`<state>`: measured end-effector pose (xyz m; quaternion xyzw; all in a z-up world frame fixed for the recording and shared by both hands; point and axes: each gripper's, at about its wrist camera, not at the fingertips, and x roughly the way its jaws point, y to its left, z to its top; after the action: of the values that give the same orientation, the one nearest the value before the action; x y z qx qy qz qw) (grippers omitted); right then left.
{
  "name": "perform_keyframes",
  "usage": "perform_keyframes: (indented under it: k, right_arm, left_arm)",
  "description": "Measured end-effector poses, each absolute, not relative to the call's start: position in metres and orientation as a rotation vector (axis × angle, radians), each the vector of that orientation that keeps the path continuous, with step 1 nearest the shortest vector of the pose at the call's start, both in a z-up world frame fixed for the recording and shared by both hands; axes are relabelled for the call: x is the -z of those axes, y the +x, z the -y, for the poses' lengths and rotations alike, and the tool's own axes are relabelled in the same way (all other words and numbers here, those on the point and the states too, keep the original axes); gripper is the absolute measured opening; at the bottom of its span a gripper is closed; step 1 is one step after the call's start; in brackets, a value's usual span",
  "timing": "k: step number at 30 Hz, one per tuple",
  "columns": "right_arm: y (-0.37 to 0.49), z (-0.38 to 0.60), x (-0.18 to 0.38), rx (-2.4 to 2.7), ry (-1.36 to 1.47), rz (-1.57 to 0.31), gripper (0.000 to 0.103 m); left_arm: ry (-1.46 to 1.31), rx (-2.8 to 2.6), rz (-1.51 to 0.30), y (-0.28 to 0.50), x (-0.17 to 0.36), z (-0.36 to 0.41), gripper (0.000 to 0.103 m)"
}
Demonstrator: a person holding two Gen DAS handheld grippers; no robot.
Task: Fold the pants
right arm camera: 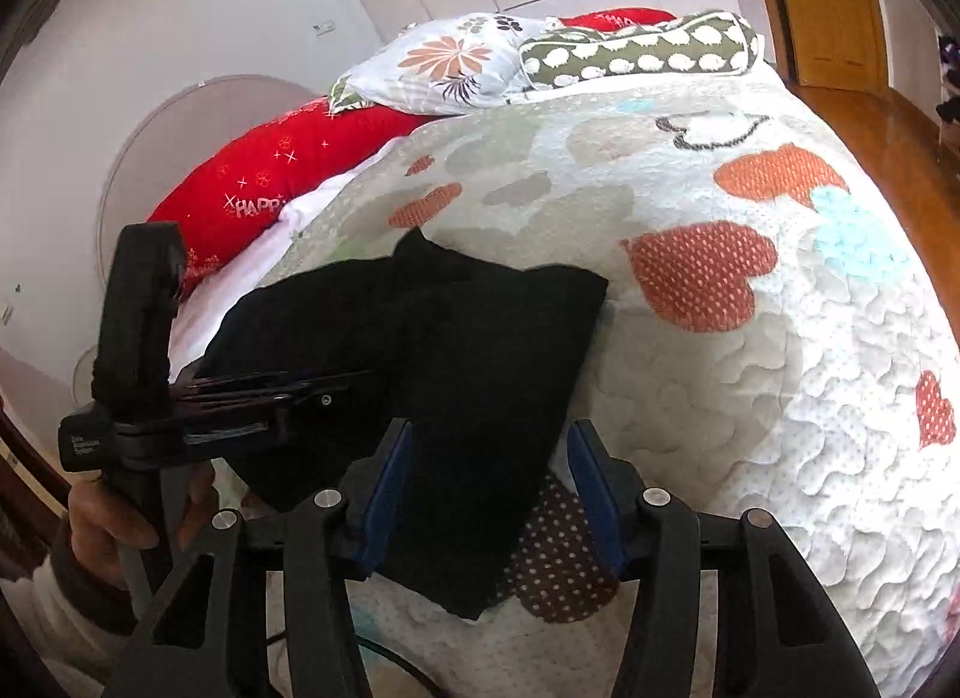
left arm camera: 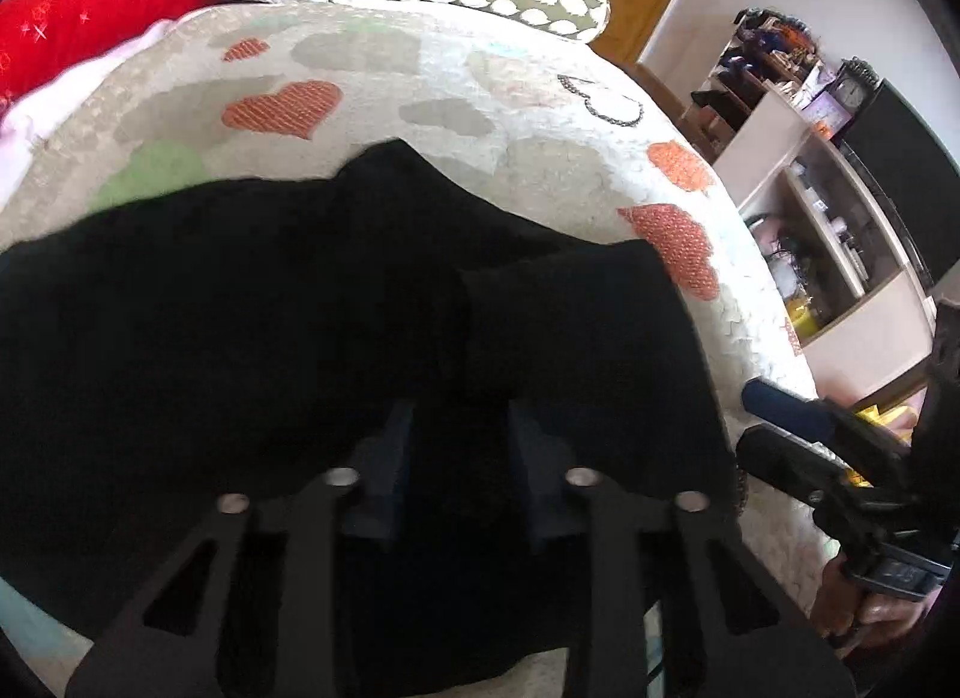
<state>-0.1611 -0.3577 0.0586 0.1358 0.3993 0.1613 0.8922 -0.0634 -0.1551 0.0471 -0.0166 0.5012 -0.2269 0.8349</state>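
The black pants (left arm camera: 360, 302) lie folded in layers on the quilted bedspread (left arm camera: 456, 74), near its front edge; they also show in the right wrist view (right arm camera: 468, 338). My left gripper (left arm camera: 461, 452) hovers low over the pants with its jaws apart and nothing between them. It shows from the side in the right wrist view (right arm camera: 354, 377). My right gripper (right arm camera: 489, 470) is open, its blue pads on either side of the pants' near right edge, not closed on it. It also shows in the left wrist view (left arm camera: 750, 419) beside the pants' right edge.
Pillows (right arm camera: 456, 62) and a red cushion (right arm camera: 282, 170) lie at the head of the bed. Shelves with clutter (left arm camera: 822, 206) stand right of the bed. A wooden door (right arm camera: 828, 2) and wooden floor lie at the far right.
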Motion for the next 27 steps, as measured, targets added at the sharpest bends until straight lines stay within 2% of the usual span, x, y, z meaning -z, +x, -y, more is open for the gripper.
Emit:
perform_keyframes:
  k: [1,2,17,20,22,23,27]
  right_arm:
    - [-0.16,0.356,-0.064,-0.34,0.275,-0.817,0.056]
    - [-0.159,0.353,-0.068,-0.351,0.27,-0.804,0.056]
    - [-0.139,0.281,-0.047,-0.497,0.124,-0.869,0.055]
    - [-0.137,0.26,-0.032,-0.489,0.071,-0.898,0.057]
    - [-0.143,0.258,-0.038,-0.551,0.07,-0.898,0.056]
    - [-0.146,0.261,-0.042,-0.57,0.078,-0.894,0.055]
    - [-0.152,0.293,-0.065,-0.492,0.073,-0.837,0.055]
  left_arm:
    - [-0.041,0.483,-1.056,-0.063,-0.051,0.15,0.002]
    - [-0.039,0.473,-1.047,-0.061,-0.056,0.143,0.0]
    - [-0.087,0.406,-1.05,-0.068,-0.062,0.099,0.001]
    - [-0.114,0.397,-1.048,-0.07,-0.065,0.093,0.011]
    - [-0.118,0.405,-1.037,-0.072,-0.068,0.094,0.036]
    - [-0.117,0.409,-1.026,-0.074,-0.07,0.096,0.044]
    - [-0.109,0.433,-1.002,-0.079,-0.075,0.109,0.045]
